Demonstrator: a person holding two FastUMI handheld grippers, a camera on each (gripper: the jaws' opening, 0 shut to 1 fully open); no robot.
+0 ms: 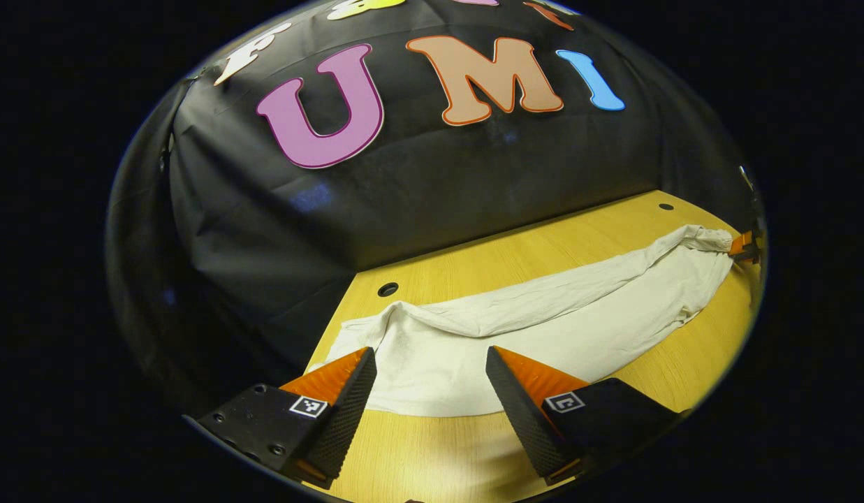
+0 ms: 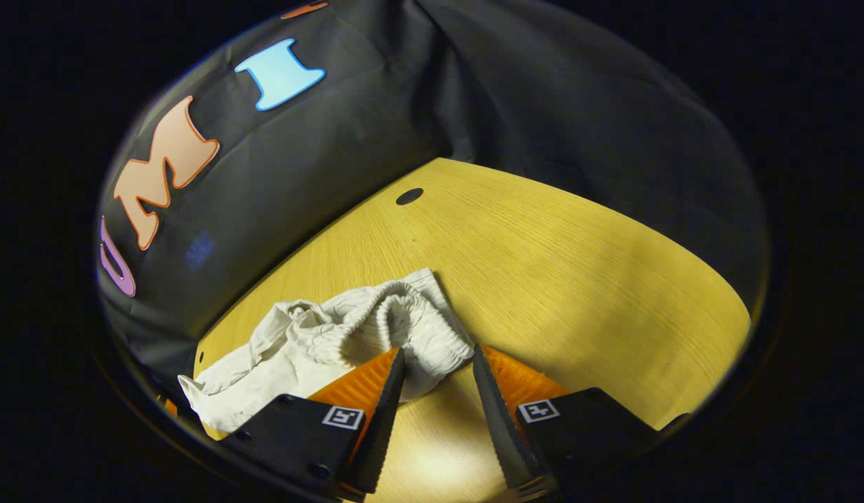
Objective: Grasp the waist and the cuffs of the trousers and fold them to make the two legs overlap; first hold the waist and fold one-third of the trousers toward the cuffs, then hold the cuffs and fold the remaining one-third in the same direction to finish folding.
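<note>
surface: wooden table (image 1: 613, 230) | on it: pale trousers (image 1: 543, 321)

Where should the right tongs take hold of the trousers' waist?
Grip the ribbed waistband at its near rounded edge, coming in low along the table. That bunched edge sits right ahead of the open right tongs, lifted slightly, so one finger could slide beneath.

Bare worktop (image 2: 578, 279) spreads wide to the right of the trousers (image 2: 348, 335), open for passage; the booth's black cloth wall (image 1: 418, 195) closes the far edge just behind the trousers (image 1: 543, 314); nothing else stands on the wood.
</note>
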